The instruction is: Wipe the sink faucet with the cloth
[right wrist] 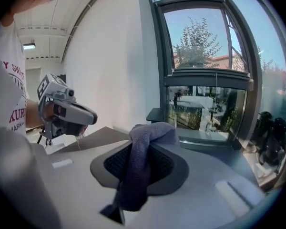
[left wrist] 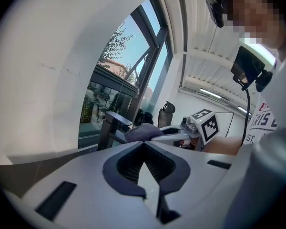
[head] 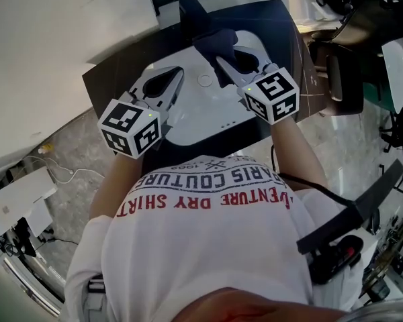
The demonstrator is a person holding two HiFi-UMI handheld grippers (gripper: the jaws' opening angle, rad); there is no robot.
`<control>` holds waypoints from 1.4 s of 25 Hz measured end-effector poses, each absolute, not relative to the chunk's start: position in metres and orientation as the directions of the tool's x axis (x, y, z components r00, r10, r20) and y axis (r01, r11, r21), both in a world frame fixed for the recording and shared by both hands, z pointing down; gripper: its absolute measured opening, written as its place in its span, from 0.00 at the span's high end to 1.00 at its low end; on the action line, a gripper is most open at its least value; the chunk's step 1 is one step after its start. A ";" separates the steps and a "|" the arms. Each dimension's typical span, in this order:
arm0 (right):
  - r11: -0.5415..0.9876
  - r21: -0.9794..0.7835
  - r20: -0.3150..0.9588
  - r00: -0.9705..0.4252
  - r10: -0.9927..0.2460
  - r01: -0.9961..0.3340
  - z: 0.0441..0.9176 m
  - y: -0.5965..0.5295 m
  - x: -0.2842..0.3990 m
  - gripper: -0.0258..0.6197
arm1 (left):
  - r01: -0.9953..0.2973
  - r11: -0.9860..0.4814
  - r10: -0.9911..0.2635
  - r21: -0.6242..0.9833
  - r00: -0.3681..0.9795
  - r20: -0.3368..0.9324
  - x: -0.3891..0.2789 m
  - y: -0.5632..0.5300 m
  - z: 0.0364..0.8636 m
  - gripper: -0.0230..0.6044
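Cloth pinched over the sink

The right hand-held gripper (right wrist: 139,171) pinches the dark cloth (right wrist: 150,133) near the faucet (left wrist: 108,128). The left hand-held gripper (left wrist: 144,165) is pressed together, empty. The shirt (head: 208,240) reads "DRY SHIRT" and "COUTURE". A white sink (head: 201,123) sits in the dark counter (head: 114,79), with a window (right wrist: 205,46) on the far side.

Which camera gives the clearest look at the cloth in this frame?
The right gripper view: the dark purple-blue fabric cloth fills its centre, pinched in the right claw. The head view shows it as a dark bundle by the white sink; the left gripper view, only a small distant lump.
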State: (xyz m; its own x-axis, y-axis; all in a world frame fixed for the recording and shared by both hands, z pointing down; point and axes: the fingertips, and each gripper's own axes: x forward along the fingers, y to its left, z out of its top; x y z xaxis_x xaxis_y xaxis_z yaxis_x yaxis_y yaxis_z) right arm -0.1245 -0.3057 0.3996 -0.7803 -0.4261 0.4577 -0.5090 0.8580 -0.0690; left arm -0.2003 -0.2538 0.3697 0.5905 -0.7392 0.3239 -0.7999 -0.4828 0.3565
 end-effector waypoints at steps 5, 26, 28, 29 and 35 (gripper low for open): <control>0.839 -0.101 0.536 -0.739 -0.408 -0.535 0.432 -0.316 -0.129 0.85 | -0.808 -0.470 -0.748 0.356 0.579 0.325 -0.207 -0.255 0.375 0.96; 0.813 -0.215 0.527 -0.765 -0.369 -0.541 0.430 -0.357 -0.158 0.84 | -0.812 -0.443 -0.755 0.379 0.566 0.331 -0.222 -0.259 0.389 0.96; 0.811 -0.209 0.523 -0.763 -0.380 -0.547 0.430 -0.366 -0.163 0.84 | -0.813 -0.441 -0.757 0.380 0.564 0.329 -0.223 -0.260 0.389 0.96; 0.811 -0.198 0.523 -0.759 -0.387 -0.550 0.430 -0.370 -0.165 0.84 | -0.814 -0.440 -0.758 0.381 0.563 0.329 -0.224 -0.260 0.389 0.96; 0.811 -0.160 0.505 -0.753 -0.422 -0.563 0.428 -0.387 -0.174 0.84 | -0.818 -0.430 -0.763 0.384 0.556 0.330 -0.230 -0.260 0.391 0.96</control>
State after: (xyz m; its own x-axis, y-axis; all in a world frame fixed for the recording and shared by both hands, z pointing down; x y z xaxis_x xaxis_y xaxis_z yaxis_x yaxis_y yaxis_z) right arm -0.1738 -0.3870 0.4281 -0.7527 -0.4221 0.5053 -0.5625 0.8111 -0.1604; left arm -0.2301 -0.2598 0.3912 0.5558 -0.7629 0.3303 -0.8176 -0.4295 0.3835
